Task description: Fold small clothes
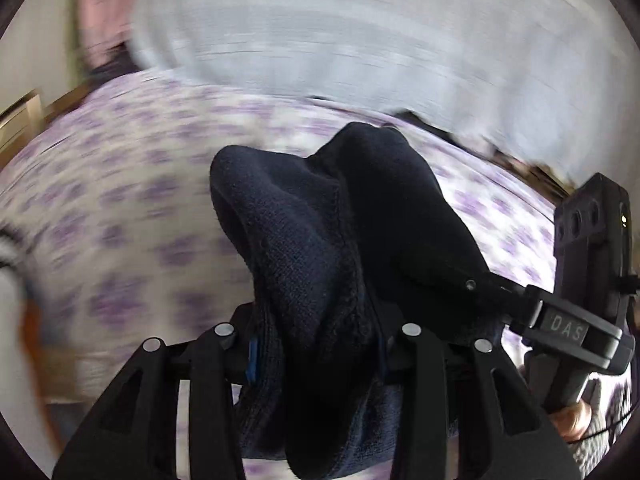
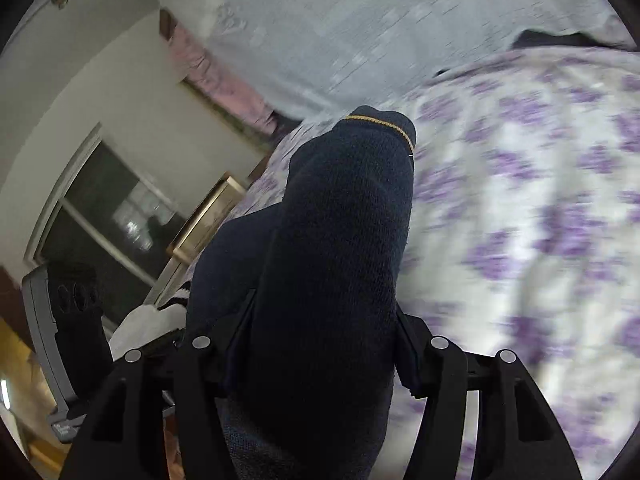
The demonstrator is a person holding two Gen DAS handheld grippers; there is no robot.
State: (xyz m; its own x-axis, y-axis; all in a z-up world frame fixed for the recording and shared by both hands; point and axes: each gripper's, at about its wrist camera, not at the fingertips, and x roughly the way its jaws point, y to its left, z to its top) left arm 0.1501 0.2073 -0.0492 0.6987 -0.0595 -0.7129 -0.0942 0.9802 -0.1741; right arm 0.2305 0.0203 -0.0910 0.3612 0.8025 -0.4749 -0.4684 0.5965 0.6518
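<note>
A dark navy knitted garment (image 1: 320, 248) hangs in the air between both grippers, above a bed with a white and purple flowered sheet (image 1: 120, 216). My left gripper (image 1: 320, 344) is shut on one end of it; the cloth drapes over and hides the fingertips. My right gripper (image 2: 320, 344) is shut on the other end (image 2: 340, 240), which has a thin yellow stitched edge at its far tip. The right gripper's body shows in the left wrist view (image 1: 576, 320) at the right, reaching into the cloth. The left gripper's body shows at the left of the right wrist view (image 2: 76, 320).
A pale grey-white cover or pillow (image 1: 360, 32) lies across the far side of the bed. A pink cloth (image 2: 224, 84) is beyond it. A dark window (image 2: 104, 216) and a wooden frame (image 2: 208, 216) are at the left. The flowered sheet (image 2: 540, 200) spreads to the right.
</note>
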